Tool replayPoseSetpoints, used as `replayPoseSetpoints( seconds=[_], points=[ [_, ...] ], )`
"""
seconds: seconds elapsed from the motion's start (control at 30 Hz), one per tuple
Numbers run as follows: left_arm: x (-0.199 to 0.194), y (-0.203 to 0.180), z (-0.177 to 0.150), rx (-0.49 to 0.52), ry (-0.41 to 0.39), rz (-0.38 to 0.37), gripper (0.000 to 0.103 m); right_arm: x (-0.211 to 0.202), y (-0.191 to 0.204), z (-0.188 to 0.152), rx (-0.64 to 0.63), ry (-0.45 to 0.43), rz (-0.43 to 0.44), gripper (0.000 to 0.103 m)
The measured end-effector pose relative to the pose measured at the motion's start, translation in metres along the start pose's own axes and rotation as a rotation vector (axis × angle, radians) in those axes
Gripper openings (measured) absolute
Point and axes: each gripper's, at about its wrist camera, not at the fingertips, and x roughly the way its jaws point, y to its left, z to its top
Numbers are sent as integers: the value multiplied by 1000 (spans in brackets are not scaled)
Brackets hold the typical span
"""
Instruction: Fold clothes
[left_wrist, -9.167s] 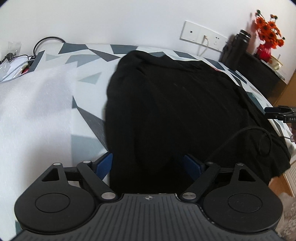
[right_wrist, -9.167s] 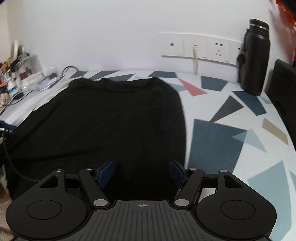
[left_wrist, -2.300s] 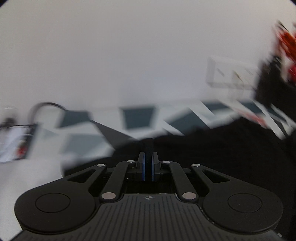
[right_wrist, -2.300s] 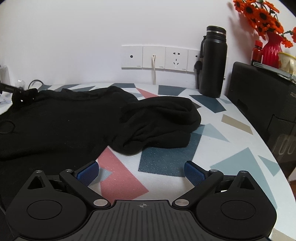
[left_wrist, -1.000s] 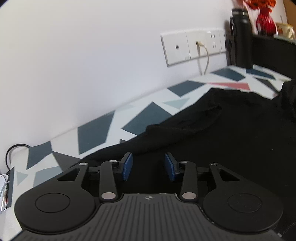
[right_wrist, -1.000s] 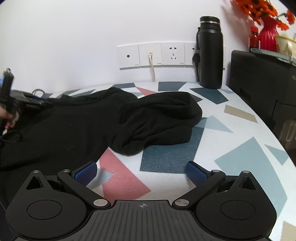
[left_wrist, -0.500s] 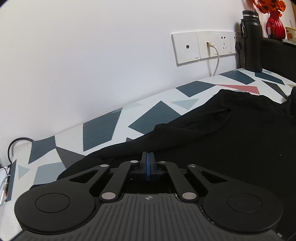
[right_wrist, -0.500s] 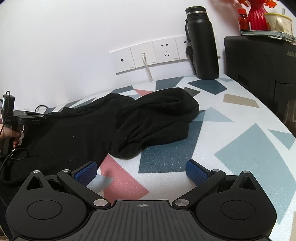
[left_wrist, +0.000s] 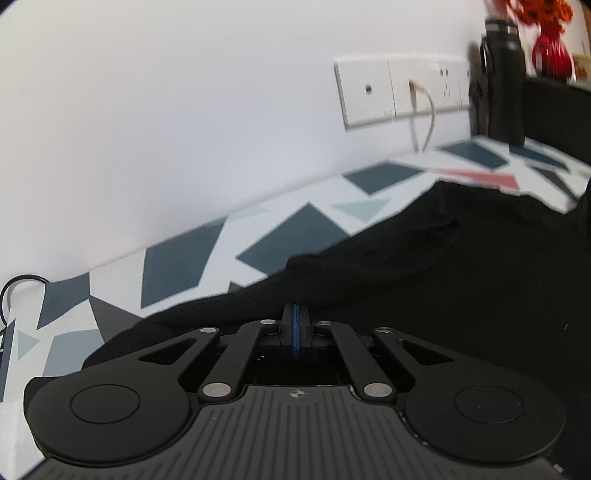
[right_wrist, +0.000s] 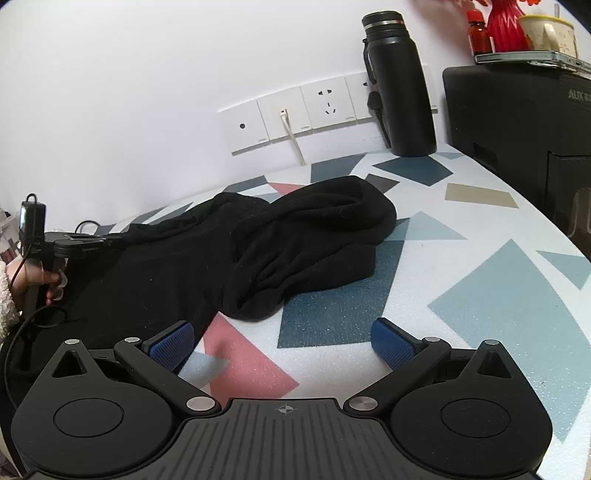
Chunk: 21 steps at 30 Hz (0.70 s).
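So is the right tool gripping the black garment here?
No, the right tool is open with its blue pads wide apart over the patterned table, short of the black garment.

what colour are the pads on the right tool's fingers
Blue pads, clearest in the right wrist view.

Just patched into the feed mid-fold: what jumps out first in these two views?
A black garment sprawls over the patterned tabletop, its right end bunched into a thick roll. The left gripper is shut at the garment's far-left edge, apparently pinching fabric; the right gripper hangs open over bare table in front of the bunched end. Behind, a black flask stands by the wall sockets.
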Motion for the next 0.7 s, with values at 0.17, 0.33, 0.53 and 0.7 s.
replayPoseSetpoints(
  seconds=[0.17, 0.33, 0.53, 0.7],
  points=[
    [-25, 10, -1, -50, -59, -2, 0, -1, 1, 0, -4, 1, -5, 102],
    [-61, 25, -2, -112, -152, 31, 0, -1, 1, -1, 3, -2, -2, 102],
    [-130, 45, -2, -161, -305, 72, 0, -1, 3, 0, -14, 4, -15, 102],
    [-205, 74, -14, -221, -371, 181, 0, 5, 20, -1, -97, 34, -86, 102]
  ],
)
